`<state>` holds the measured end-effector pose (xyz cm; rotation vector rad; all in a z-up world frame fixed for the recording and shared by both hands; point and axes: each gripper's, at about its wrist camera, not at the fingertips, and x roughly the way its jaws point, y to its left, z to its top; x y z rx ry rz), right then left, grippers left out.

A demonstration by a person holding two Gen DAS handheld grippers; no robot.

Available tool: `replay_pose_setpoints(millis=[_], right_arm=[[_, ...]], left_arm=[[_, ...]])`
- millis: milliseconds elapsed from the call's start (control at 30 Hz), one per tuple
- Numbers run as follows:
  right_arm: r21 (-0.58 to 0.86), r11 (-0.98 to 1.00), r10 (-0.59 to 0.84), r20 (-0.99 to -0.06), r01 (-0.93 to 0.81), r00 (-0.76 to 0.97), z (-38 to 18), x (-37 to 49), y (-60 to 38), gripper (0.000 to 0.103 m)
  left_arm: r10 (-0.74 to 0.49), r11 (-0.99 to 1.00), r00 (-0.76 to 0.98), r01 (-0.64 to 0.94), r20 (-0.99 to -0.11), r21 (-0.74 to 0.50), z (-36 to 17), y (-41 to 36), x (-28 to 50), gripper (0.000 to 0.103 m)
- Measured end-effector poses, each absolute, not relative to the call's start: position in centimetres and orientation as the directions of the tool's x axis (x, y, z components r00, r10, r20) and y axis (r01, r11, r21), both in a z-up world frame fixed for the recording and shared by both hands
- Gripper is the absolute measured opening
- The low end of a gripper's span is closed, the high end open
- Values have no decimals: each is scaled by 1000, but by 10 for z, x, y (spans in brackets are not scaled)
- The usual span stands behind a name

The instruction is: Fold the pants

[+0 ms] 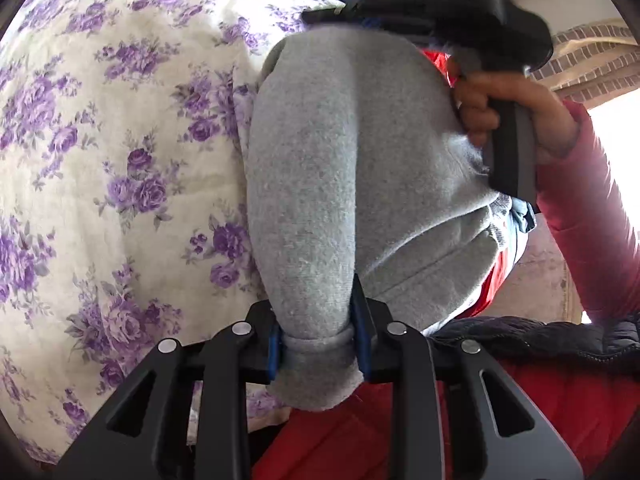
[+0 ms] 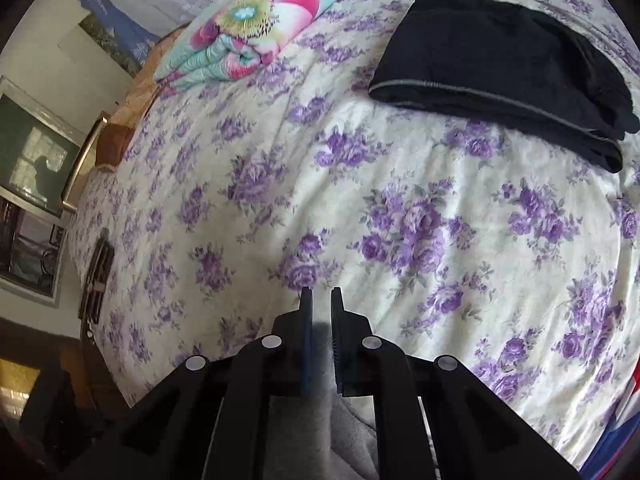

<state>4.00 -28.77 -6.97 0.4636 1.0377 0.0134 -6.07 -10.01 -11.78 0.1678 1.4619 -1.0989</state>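
Observation:
The grey pants (image 1: 340,168) hang bunched above the floral bedspread (image 1: 100,160). My left gripper (image 1: 316,332) is shut on a gathered, cuff-like end of them, and its blue pads (image 1: 274,346) press into the fabric on both sides. The cloth stretches up and to the right, where a hand (image 1: 480,108) in a pink sleeve holds the other gripper's handle. In the right wrist view my right gripper (image 2: 320,300) points down at the bed. Its jaws stand almost together, pinching grey pants fabric (image 2: 320,420) deep between them; the tips are bare.
A folded black garment (image 2: 500,80) lies on the bedspread (image 2: 280,200) at the far right. A colourful folded blanket (image 2: 256,28) sits at the far end. The bed's left edge drops to dark furniture (image 2: 40,420). Red clothing (image 1: 360,440) fills the near bottom of the left wrist view.

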Motion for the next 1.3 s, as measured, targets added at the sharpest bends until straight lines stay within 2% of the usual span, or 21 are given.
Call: replay_pose_setpoints(millis=[133,200,233,267,333,367,433,533,600,667,700,767,833,867,933,967,1000,1133,1167,1233,1300], right_arm=[[372,924,244,-757,92,606,-16,16,-276,12],[370,926,256,-754,70,605,-12,1,-262,13],[378,924,267,-757,66,597,-17,-6,-259,17],[382,922,271,-762,70,587,-25,-13,-255,30],[351,927,227,-808,135,544,-58,-21,-250,44],[336,927,207,-829,166,520,-76,-24,-251,44],[414,876,229,-808,246,543,-102,-28,-268,44],[507,810,202,-714,295,670,-59,-62,-289,38],[418,863,91,-681,283,727,-21,-96,-291,40],[307,906,-8,-678,292,735,-3,-126,-287,51],[256,920,-42,-688,296,724,-3,-141,-282,52],[214,928,-50,-740,305,671,-26,-160,-275,56],[130,927,-74,-856,352,511,-86,-167,-259,59],[141,919,-73,-856,367,511,-104,-174,-256,69],[466,745,122,-798,477,590,-135,-199,-282,76],[581,632,194,-758,512,622,-145,-207,-293,77],[624,589,211,-732,513,648,-145,-212,-298,77],[536,721,134,-729,439,672,-109,-217,-286,80],[541,726,139,-721,425,679,-106,-219,-288,85],[569,693,148,-714,444,684,-110,-222,-298,87],[633,609,181,-697,478,694,-125,-224,-315,87]], left_arm=[[-515,595,-289,557,-807,-579,-128,-78,-41,33],[-529,617,-273,526,-804,-585,-120,-66,-30,34],[-528,624,-250,535,-812,-570,-113,-63,-27,34],[-524,631,-214,553,-824,-544,-102,-61,-25,34],[-536,628,-161,580,-829,-519,-85,-59,-21,36],[-548,617,-153,591,-823,-520,-76,-61,-17,38],[-569,572,-161,628,-806,-529,-60,-78,-11,51],[-541,507,-211,691,-814,-516,-52,-119,-20,52],[-513,454,-229,746,-827,-488,-55,-137,-37,52],[-487,420,-231,783,-842,-458,-61,-158,-48,52],[-472,418,-219,797,-854,-436,-65,-166,-51,53],[-440,446,-197,799,-876,-404,-78,-182,-51,60],[-385,480,-205,788,-900,-385,-102,-195,-44,63],[-369,481,-228,783,-901,-396,-111,-200,-43,64],[-350,474,-225,795,-909,-379,-108,-205,-46,72],[-339,471,-220,802,-915,-368,-107,-206,-50,73],[-333,463,-212,812,-919,-355,-102,-207,-53,73],[-361,426,-161,848,-919,-316,-79,-202,-59,74],[-372,430,-145,849,-917,-309,-76,-202,-57,77],[-385,470,-117,829,-915,-304,-74,-193,-47,87],[-386,533,-128,777,-914,-334,-81,-180,-32,87]])
